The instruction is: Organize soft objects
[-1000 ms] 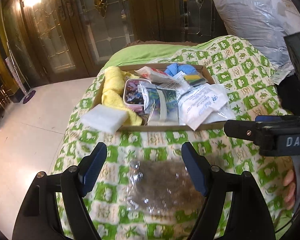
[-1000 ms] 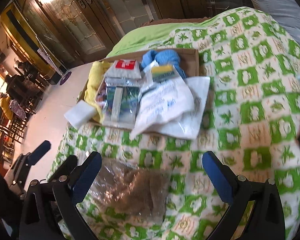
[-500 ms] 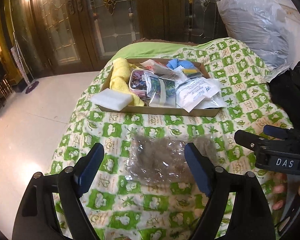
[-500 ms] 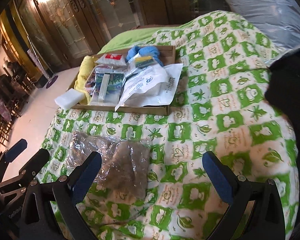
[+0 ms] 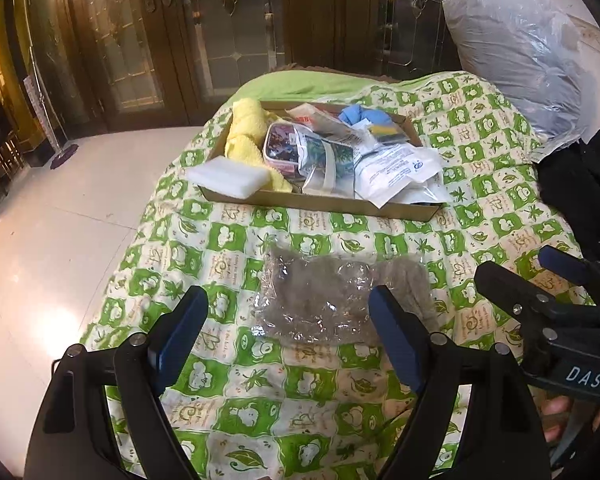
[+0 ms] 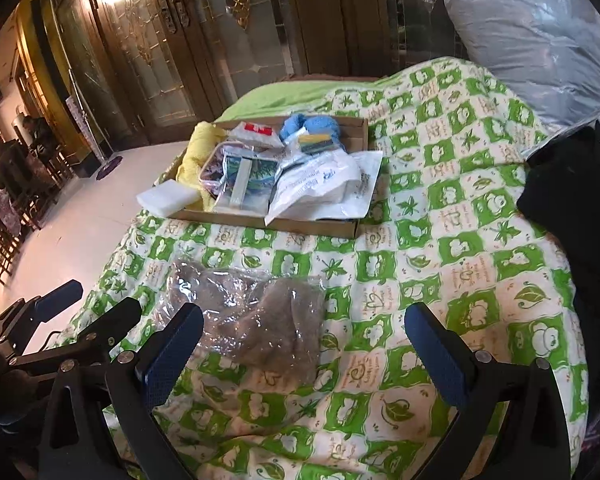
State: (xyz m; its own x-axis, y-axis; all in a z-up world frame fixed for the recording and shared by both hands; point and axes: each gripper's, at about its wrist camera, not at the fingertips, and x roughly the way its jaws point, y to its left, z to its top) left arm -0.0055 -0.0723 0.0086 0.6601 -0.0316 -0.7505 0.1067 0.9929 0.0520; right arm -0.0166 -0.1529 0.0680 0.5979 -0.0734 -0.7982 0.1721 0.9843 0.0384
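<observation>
Currently the left gripper (image 5: 286,330) stands with its jaws spread fully and nothing held, the clear plastic bag of grey-brown fluff (image 5: 332,300) lying loose on the green-checked quilt (image 5: 480,208) just ahead of its fingertips, nearer than the cardboard tray (image 5: 320,202) of packets. Right of that bag, the right gripper (image 6: 304,348) is likewise wide and empty. Crinkly film could slip from a shallow pinch, or pads might snag quilt.
</observation>
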